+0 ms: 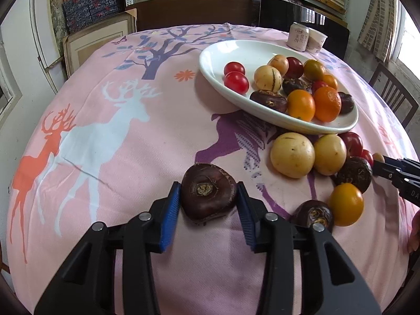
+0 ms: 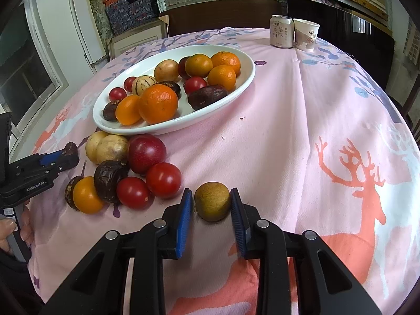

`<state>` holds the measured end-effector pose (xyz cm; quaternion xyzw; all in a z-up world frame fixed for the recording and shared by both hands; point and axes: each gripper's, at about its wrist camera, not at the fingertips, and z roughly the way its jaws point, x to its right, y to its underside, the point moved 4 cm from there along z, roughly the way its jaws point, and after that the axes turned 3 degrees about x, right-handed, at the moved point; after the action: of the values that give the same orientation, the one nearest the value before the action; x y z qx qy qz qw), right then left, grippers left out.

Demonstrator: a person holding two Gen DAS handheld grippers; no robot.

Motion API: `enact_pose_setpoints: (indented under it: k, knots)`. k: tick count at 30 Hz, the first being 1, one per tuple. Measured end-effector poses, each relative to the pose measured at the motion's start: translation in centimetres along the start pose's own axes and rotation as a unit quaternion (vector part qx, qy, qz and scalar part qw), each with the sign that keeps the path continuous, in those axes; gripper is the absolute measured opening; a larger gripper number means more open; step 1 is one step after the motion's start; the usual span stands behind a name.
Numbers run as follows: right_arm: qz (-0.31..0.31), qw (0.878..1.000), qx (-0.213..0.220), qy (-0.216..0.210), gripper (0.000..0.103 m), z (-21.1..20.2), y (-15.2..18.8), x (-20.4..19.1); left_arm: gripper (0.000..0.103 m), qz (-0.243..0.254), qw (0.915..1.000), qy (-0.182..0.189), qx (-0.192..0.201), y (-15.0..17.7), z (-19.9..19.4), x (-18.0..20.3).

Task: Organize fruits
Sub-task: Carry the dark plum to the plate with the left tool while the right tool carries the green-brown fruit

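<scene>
In the left wrist view my left gripper (image 1: 208, 187) is shut on a dark brown water chestnut (image 1: 207, 194) that rests on the pink cloth. In the right wrist view, my right gripper (image 2: 211, 191) is shut on a small brownish-green round fruit (image 2: 212, 201), also low on the cloth. A white oval plate (image 1: 210, 60) (image 2: 245, 78) holds several oranges, tomatoes, yellow fruits and dark chestnuts. A loose pile (image 2: 126, 168) of yellow fruits, tomatoes, dark fruits and an orange one lies in front of the plate, between the two grippers.
A drink can (image 2: 281, 31) and a paper cup (image 2: 305, 35) stand at the table's far edge. Dark chairs (image 1: 194, 13) and shelves with boxes are behind the table. A hand (image 2: 10, 231) holds the left gripper's handle at the left edge.
</scene>
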<state>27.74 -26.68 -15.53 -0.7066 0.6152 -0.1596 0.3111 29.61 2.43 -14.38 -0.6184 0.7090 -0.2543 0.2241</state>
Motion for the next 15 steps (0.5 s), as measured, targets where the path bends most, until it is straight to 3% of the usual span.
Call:
enact_pose_setpoints:
  k: [8, 15]
  knots:
    - [-0.015, 0.999, 0.039, -0.026, 0.026, -2.4, -0.6, -0.5, 0.041, 0.008, 0.9993, 0.012, 0.034, -0.1, -2.3, 0.8]
    - [-0.03, 0.993, 0.1, -0.049, 0.026, -5.5, -5.7, -0.8, 0.041, 0.032, 0.9962, 0.023, 0.078, -4.2, -4.7, 2.7]
